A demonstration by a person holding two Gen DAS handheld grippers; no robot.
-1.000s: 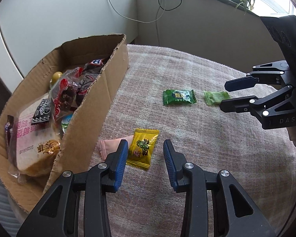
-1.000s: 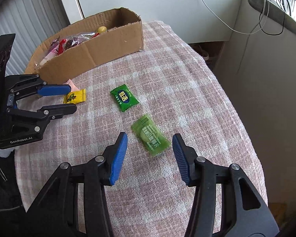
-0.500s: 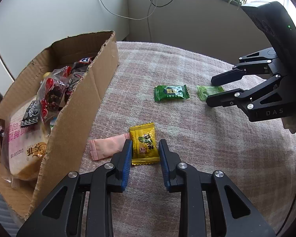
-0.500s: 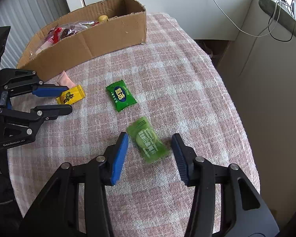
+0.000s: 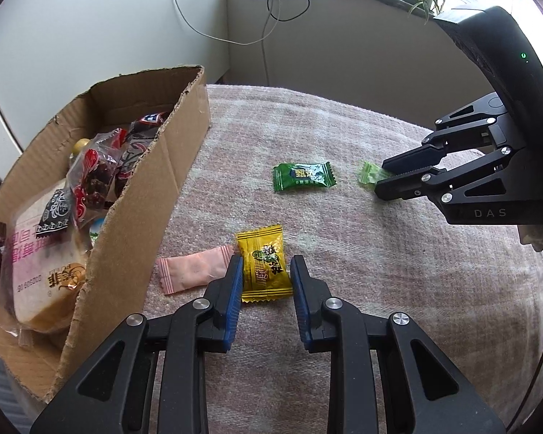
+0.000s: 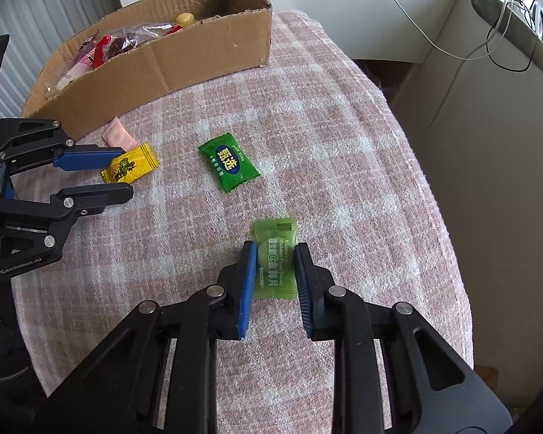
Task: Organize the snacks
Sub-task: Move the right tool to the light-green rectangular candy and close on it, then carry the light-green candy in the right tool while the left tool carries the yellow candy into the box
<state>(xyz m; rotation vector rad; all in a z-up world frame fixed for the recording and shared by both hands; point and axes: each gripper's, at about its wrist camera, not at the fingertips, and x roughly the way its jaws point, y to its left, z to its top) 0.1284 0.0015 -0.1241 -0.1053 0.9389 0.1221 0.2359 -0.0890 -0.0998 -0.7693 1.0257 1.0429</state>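
Both my grippers had narrowed since a second earlier: my left gripper [image 5: 265,269] pinched the yellow candy [image 5: 264,266] beside the pink packet [image 5: 195,273], my right gripper [image 6: 272,266] seemingly gripped the light-green packet [image 6: 274,264]. Both sweets lay on the checked cloth [image 6: 344,137], outside the cardboard box [image 6: 199,58].
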